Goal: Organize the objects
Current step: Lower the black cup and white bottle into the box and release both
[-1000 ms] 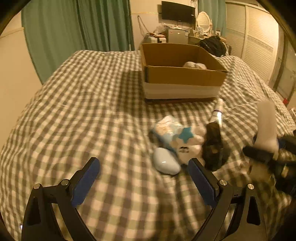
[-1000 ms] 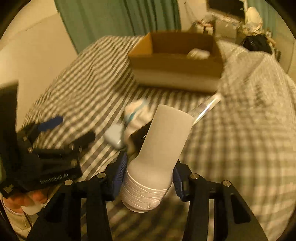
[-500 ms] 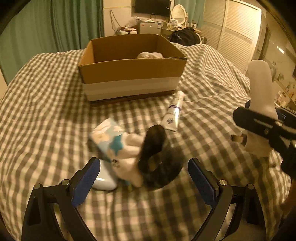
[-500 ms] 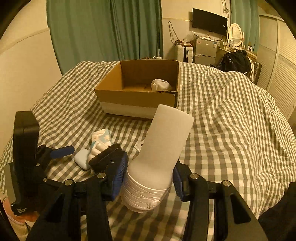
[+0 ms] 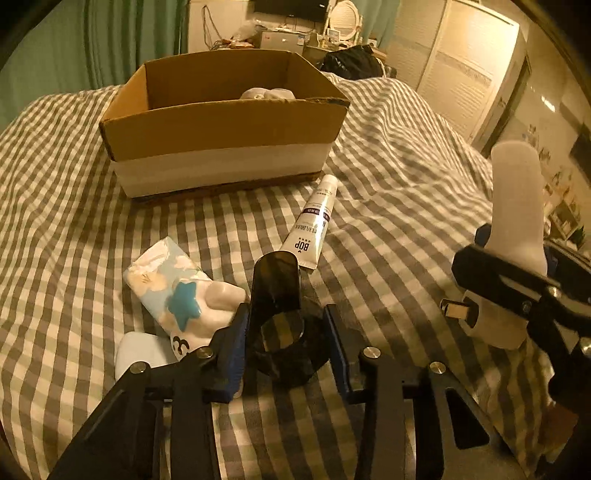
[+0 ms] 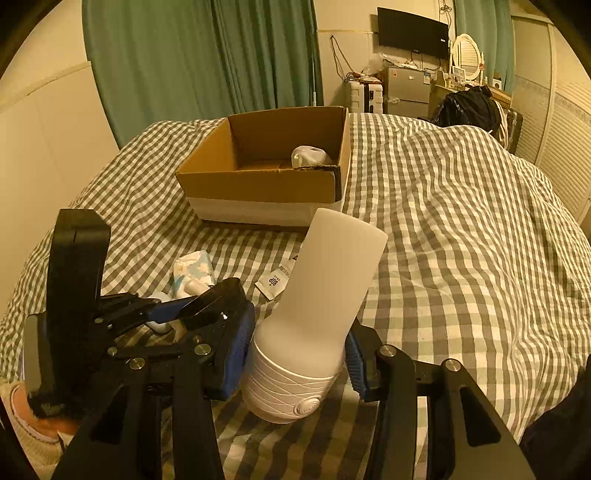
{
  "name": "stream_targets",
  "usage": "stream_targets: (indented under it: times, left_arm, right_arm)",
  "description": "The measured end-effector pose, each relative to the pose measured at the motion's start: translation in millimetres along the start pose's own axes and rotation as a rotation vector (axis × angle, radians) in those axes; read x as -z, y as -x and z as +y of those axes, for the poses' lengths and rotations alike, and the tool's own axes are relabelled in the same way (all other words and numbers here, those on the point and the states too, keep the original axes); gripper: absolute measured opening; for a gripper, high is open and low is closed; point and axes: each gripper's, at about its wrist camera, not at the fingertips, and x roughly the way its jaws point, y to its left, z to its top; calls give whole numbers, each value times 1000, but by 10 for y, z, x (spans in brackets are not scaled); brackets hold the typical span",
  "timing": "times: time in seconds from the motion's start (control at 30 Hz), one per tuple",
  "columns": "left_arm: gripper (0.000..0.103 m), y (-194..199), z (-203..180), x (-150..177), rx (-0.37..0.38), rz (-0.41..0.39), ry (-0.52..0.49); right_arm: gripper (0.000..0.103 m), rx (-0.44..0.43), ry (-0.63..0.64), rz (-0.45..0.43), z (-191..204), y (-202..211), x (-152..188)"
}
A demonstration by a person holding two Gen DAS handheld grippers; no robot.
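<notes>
My left gripper (image 5: 286, 341) is shut on a dark tinted plastic holder (image 5: 277, 295) that rests on the checked bedspread. My right gripper (image 6: 299, 345) is shut on a white night-light lamp (image 6: 321, 295) and holds it above the bed; it also shows in the left wrist view (image 5: 513, 221). A cardboard box (image 5: 221, 125) stands further back with a white object (image 6: 308, 157) inside. A white BOP tube (image 5: 314, 225), a tissue pack (image 5: 162, 273), a white toy with a blue star (image 5: 195, 306) and a pale blue case (image 5: 140, 354) lie near the left gripper.
The checked bedspread (image 6: 461, 229) rises in folds to the right. Green curtains (image 6: 207, 62), a TV (image 6: 412, 33), a black bag (image 6: 469, 107) and wardrobe doors (image 5: 458, 70) stand beyond the bed.
My left gripper has moved forward and shut on the dark holder, which stood between its open fingers before. The right gripper holds the lamp nearly still.
</notes>
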Motion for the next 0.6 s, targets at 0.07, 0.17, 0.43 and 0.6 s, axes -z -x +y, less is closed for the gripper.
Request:
stream_targets:
  times: [0.07,0.17,0.43,0.6]
  left_arm:
    - [33,46,0,-7,-2,-7,1]
    - [29,153,-9,-4,1,-21,-5]
    - [29,541,-21,-52,12,-86,-2]
    - [29,836,-26,-181,-1,-152,-13]
  right_arm:
    - [46,1,1,-2,4,13,0]
    - [46,2,5,-9,25,59,-13]
    - [45,11,34,-49,140,288,-71]
    - [45,19,57,-89,210,477,-140]
